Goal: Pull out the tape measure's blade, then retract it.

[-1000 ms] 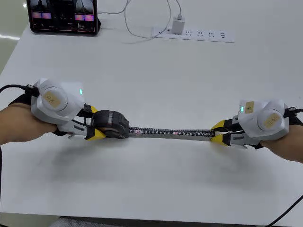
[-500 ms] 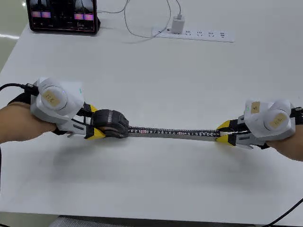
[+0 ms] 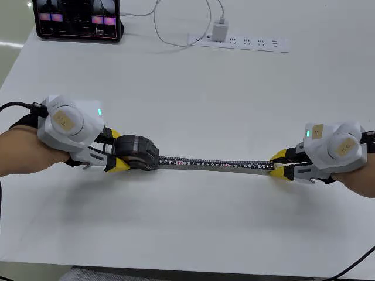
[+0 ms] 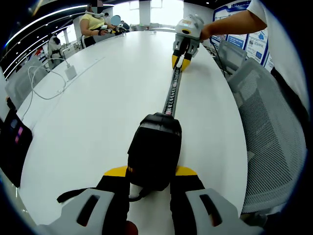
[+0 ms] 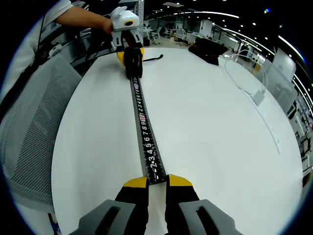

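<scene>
As laid out on the white tabletop, the items stand as follows.

Tape measure: dark and rounded, toward the left edge of the tabletop and closer to the near edge than the far one. It is clamped between the yellow-tipped fingers of the left gripper, which press on its two sides.

Blade: drawn out of the tape measure in a straight line toward the right edge, numbered face up. Whether it touches the tabletop along its length cannot be told.

Right gripper: near the right edge, fingers pinched on the blade's free end, with the lowest numbers just ahead of the tips.

Tablet: lit screen, far left corner.

Power strip: white, along the far edge, with a white charger plugged in and a white cable looping beside it.

Chair: grey mesh, beside the near edge.
</scene>
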Tool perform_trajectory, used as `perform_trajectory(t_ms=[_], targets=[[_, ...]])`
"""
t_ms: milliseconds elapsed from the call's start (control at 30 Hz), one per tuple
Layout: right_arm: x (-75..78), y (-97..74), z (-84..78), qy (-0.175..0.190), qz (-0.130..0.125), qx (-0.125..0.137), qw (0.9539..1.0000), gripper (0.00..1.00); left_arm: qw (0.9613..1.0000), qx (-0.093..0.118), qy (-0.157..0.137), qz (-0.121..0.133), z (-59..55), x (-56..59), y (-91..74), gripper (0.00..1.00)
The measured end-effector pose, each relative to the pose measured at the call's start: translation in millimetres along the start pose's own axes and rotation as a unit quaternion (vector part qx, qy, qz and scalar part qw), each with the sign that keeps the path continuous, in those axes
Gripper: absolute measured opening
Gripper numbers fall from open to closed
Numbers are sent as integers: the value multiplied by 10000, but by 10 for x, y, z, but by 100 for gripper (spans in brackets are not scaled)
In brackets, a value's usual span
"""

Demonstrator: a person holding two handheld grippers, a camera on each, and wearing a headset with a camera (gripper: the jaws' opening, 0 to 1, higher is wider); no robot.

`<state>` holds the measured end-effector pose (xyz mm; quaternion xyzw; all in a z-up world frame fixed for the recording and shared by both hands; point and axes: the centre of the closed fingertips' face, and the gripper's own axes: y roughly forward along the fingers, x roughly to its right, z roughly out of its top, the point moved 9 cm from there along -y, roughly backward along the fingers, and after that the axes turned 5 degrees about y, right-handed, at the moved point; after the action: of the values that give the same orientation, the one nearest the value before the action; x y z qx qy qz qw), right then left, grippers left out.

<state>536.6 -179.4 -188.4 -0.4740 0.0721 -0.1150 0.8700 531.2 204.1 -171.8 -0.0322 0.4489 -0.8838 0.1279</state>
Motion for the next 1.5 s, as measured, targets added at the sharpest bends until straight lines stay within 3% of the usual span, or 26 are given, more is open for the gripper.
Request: perform_trajectory(t_ms=[167, 533, 867, 1233, 1367, 1500], targets=[[-8, 7, 24, -136, 16, -104, 9999, 9, 10000, -18, 14, 24, 10, 3, -2, 27], [3, 19, 25, -127, 50, -73, 9999, 10, 10000, -12, 13, 64, 14, 5, -4, 28], [24, -65, 20, -181, 46, -133, 9997, 11, 10000, -19, 13, 56, 20, 15, -18, 28], [0, -28, 96, -36, 77, -22, 10000, 25, 10000, -40, 37, 63, 27, 20, -24, 29], [-19, -7, 96, -8, 89, -23, 10000, 27, 10000, 35, -48, 75, 41, 16, -31, 37], [-15, -5, 94, 3, 70, -19, 10000, 27, 10000, 27, 2, 63, 53, 27, -24, 38]])
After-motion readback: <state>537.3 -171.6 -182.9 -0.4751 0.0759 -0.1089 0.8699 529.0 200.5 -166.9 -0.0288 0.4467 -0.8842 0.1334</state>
